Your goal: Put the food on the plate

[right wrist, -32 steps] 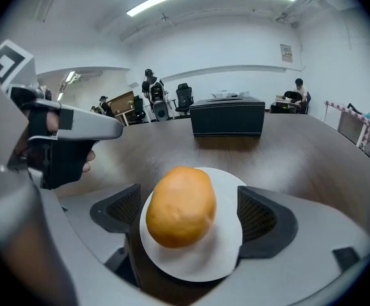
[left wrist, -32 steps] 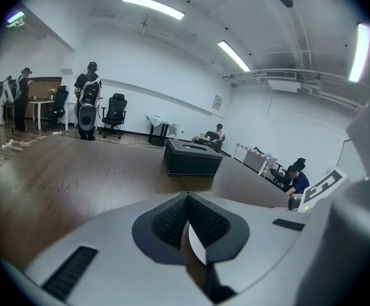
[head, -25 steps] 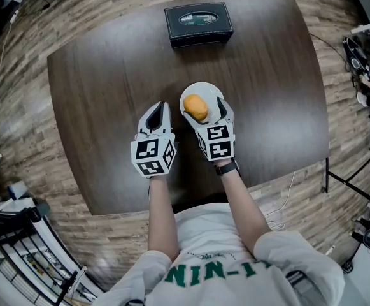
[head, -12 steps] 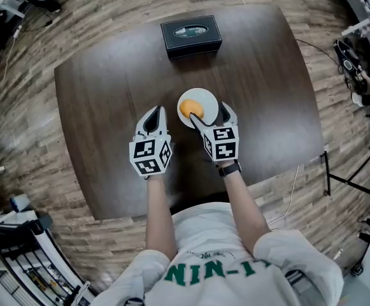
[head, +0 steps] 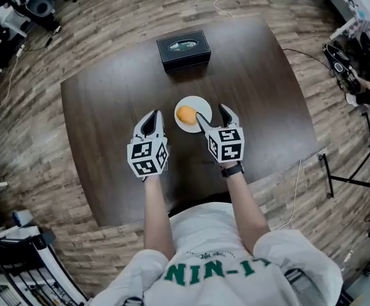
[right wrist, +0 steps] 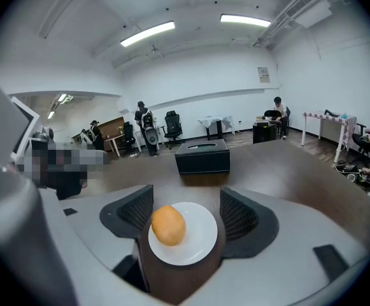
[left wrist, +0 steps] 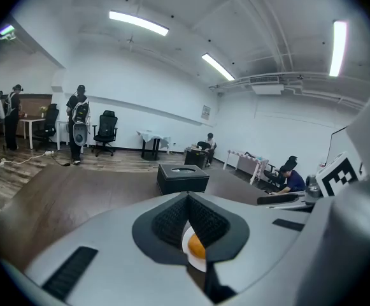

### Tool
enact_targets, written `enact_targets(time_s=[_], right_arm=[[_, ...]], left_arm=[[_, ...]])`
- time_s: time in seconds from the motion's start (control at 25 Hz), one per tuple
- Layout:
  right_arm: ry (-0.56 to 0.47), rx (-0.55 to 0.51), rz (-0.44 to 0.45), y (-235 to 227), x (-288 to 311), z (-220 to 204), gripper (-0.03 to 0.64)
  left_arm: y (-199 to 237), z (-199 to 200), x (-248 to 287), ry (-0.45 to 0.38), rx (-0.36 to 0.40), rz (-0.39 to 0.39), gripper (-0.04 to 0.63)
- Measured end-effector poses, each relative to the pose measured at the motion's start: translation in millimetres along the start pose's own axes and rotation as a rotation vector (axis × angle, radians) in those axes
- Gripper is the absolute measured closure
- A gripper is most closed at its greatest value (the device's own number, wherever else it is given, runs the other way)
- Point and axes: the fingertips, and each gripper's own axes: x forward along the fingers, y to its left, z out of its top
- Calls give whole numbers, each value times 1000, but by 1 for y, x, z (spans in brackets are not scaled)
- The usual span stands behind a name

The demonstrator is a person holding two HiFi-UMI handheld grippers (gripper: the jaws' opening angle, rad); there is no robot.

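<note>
An orange bun [head: 186,115] lies on the left half of a small white plate [head: 199,106] in the middle of the dark table [head: 267,94]. My right gripper [head: 212,115] hovers at the plate's near right edge. Its jaws are apart and closing, and they hold nothing. In the right gripper view the bun [right wrist: 168,225] and plate [right wrist: 202,238] lie just beyond the two pads [right wrist: 239,213], which touch neither. My left gripper [head: 149,121] is shut and empty, left of the plate. Through the notch under its jaws, the left gripper view shows a sliver of the bun [left wrist: 197,247].
A black box [head: 183,50] stands at the table's far edge, seen too as the box [right wrist: 202,156] beyond the plate. Wood floor surrounds the table. Chairs, desks and several people are far off in the room.
My right gripper has drawn back from around the bun toward the plate's near edge, and its jaws have narrowed. The bun stays on the plate. The left gripper has barely moved.
</note>
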Motion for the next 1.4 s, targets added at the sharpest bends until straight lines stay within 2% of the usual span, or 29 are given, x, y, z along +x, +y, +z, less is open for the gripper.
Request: enact_targets(time_s=[0.08,0.4,0.68,0.8,1.12,1.4], right_arm=[[-32,11,4,0,-8,9,307],[-148,-10,-2,5,-52,55,370],[-252,8,-10,8,-98,88,451],[-284,-16,-14,19,-113,103,470],[-393,-78,-15,46,-159,135,545],[-449,-76,-19,50,-185,150,598]], left_arm=[[-2,6,-6,-10,9,-4,583],[-8,41,-44,-97,6,-15,583],[-33,79,-82,-185,63,-17,583],[-36,92,-99,-218,83,-12,583],[-49,121,-140,-312,119,-26,583],[-57,134,-161,-357,138,-26,583]])
